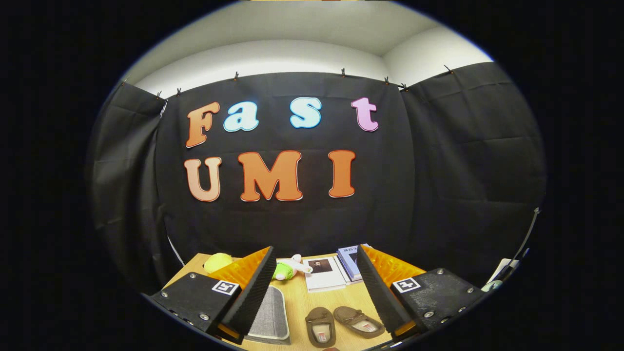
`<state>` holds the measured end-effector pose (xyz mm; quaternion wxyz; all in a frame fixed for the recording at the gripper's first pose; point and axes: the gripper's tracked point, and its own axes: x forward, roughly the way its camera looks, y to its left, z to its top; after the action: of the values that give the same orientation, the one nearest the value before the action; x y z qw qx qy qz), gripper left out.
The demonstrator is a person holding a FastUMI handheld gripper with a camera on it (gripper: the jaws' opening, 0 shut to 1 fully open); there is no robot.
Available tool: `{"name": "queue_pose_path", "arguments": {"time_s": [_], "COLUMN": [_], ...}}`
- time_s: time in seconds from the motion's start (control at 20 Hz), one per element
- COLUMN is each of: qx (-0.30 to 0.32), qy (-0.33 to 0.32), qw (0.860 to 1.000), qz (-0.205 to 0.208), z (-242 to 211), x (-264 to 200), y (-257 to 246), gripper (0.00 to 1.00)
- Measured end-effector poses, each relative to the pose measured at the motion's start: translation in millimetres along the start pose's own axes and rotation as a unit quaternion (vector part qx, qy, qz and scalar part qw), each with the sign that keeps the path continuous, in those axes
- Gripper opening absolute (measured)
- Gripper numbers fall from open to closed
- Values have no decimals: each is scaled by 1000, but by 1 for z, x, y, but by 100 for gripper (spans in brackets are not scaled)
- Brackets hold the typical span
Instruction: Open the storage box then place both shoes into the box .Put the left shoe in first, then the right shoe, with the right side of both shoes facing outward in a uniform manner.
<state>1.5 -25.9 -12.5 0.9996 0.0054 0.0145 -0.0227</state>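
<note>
Gripper (314, 278), fingers spread wide.
Both fingers (253, 287) reach forward from their mounts and lean apart, a broad gap between the tips. Nothing is clasped; neither inner pad touches anything. The gripper is held level and raised above the table (297, 304), aimed toward its far edge.

Two brown shoes (341, 324) lie side by side beside the shut grey storage box (270, 314).

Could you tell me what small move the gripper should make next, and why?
Probably move toward the grey storage box beside one finger: the gripper is open and holding nothing, and both shoes lie on the table between the fingers.
</note>
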Motion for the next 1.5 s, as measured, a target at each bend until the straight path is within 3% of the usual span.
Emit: {"name": "queue_pose_path", "arguments": {"time_s": [0.35,0.7,0.95,1.2,1.5], "qx": [29,92,186,227,278], "qy": [15,70,124,186,263], "qw": [999,988,959,933,889], "qz": [41,105,177,209,253], "z": [-16,-50,-84,-139,-203], "x": [12,37,49,59,63], "y": [-1,-8,2,2,23], "gripper": [99,99,98,98,98]}}
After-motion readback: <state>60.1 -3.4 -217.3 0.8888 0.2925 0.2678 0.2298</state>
